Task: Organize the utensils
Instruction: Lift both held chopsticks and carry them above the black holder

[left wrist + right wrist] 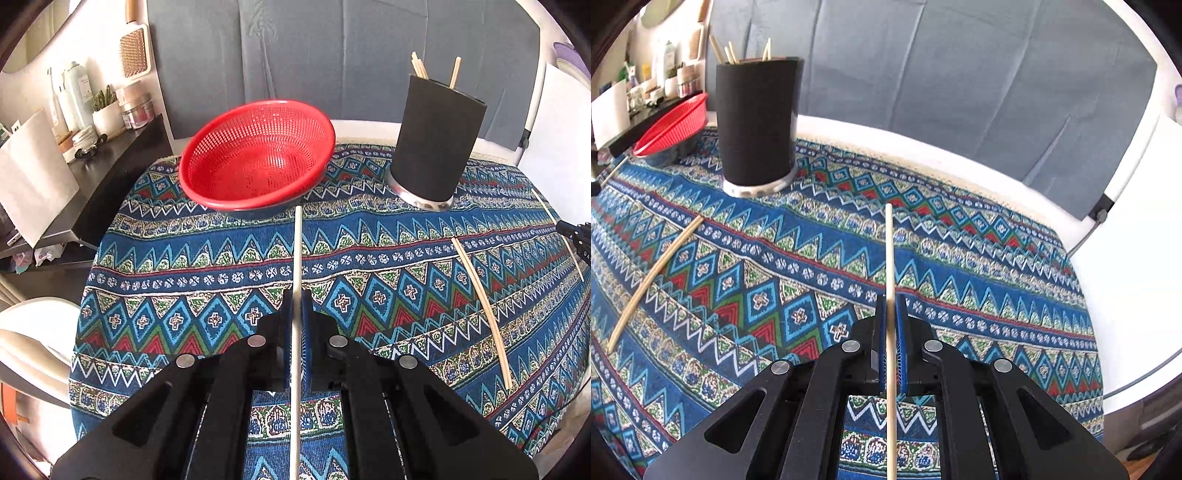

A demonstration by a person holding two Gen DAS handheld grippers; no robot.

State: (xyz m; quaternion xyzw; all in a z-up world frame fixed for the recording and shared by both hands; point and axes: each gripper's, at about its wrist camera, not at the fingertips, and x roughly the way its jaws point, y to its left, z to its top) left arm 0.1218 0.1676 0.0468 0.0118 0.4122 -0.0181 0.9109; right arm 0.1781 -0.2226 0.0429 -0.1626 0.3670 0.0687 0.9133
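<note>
With each claw, left (pixel 295 299) and right (pixel 891 304), clamped on a chopstick (pixel 296 258) above the counter (pixel 221 258), I'd tip each upright over the black holder (pixel 436 147) before releasing.

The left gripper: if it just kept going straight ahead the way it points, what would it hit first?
Probably the red basket. The chopstick shut in the left gripper points at its near rim and would touch first, though depth is hard to judge.

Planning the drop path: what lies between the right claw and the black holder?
In the right wrist view, only patterned tablecloth lies between right claw and black holder; the loose chopstick lies further left.
</note>
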